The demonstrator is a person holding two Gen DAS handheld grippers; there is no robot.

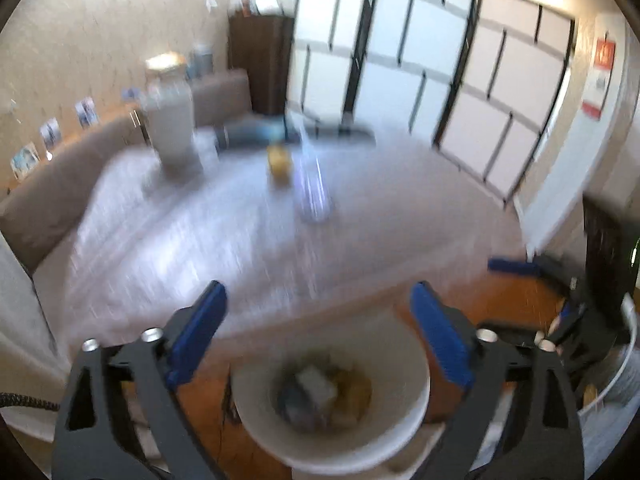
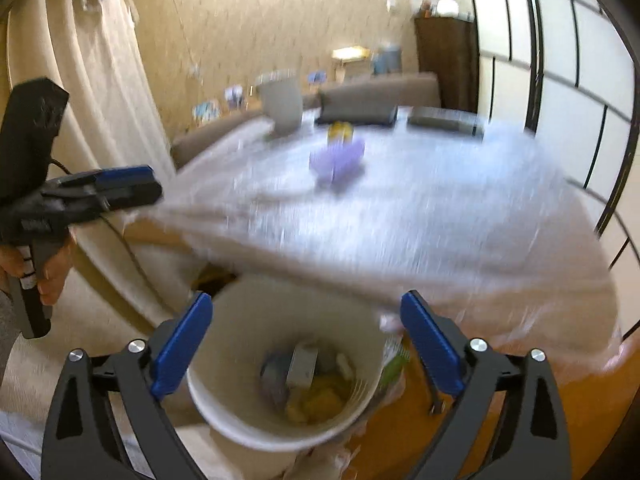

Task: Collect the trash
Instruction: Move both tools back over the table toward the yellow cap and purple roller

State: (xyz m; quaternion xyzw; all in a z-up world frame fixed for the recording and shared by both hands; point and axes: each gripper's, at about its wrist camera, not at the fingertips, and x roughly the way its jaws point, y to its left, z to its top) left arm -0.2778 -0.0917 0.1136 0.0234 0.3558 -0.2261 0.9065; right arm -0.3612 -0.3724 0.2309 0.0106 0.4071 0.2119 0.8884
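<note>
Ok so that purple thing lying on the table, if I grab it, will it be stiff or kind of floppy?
Probably floppy: the purple item looks like a thin wrapper or pack lying flat on the table, though blur hides detail. It likely weighs little and may crumple under the tongs. Lying flat, it seems unlikely to roll.

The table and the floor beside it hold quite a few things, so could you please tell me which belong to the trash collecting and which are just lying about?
Part of the job:
- white bin, already holding scraps
- purple wrapper on the table
- yellow item behind it
- left claw and right claw, both open and empty

Just lying about:
- grey container
- dark cushions
- photos along the wall
</note>
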